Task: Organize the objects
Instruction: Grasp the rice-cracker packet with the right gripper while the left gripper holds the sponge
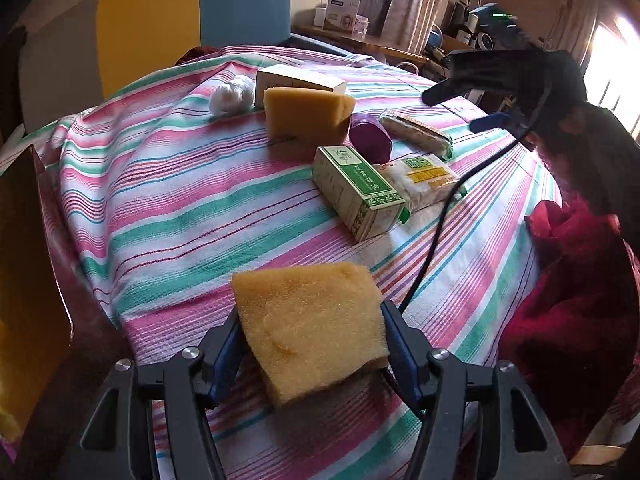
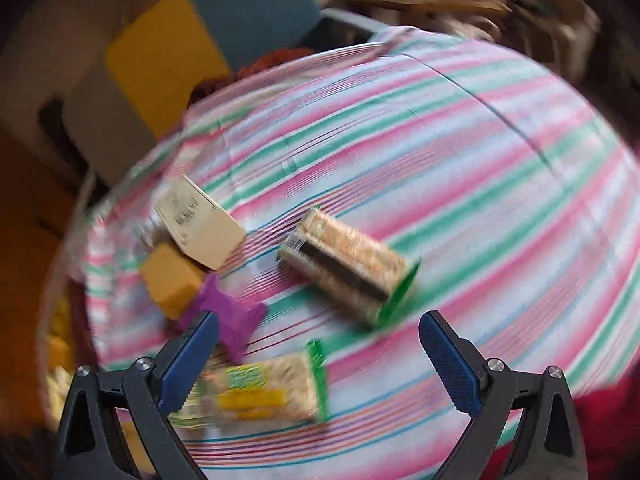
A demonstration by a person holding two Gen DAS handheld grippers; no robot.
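Your left gripper (image 1: 310, 344) has a yellow sponge (image 1: 312, 324) clamped between its blue fingers (image 1: 394, 340), held up over the near edge of the striped cloth (image 1: 180, 208) on the tabletop. Sponge is tilted, sticking out fwd past the finger tips.

Further back in the left view, rest of the stuff sits in a loose cluster: green box (image 1: 356, 192) lying at an angle, touching a yellow-label snack pack (image 1: 424, 180) on its right. Behind those, a purple cup (image 1: 370, 138) on its side, w/ a long cracker pack (image 1: 416, 132) just beside it. Second sponge (image 1: 304, 116) stands in front of a cream box (image 1: 300, 80), and a white wad (image 1: 232, 94) sits left of it. Can't tell what the wad is.

Your right gripper (image 2: 320, 360) is wide open, nothing between the fingers (image 2: 448, 364). It also shows top right in the left view, hanging above the far side of the cluster w/ a black cable (image 1: 440, 232) trailing down over the cloth.

Right view is pretty blurry, but the snack pack is right below the open fingers, cracker pack just beyond it, purple cup near the left finger, w/ the 2nd sponge and cream box further left. Cardboard box (image 1: 32, 240) stands off the cloth's left edge, and some red fabric (image 1: 568, 304) is bunched on the right.
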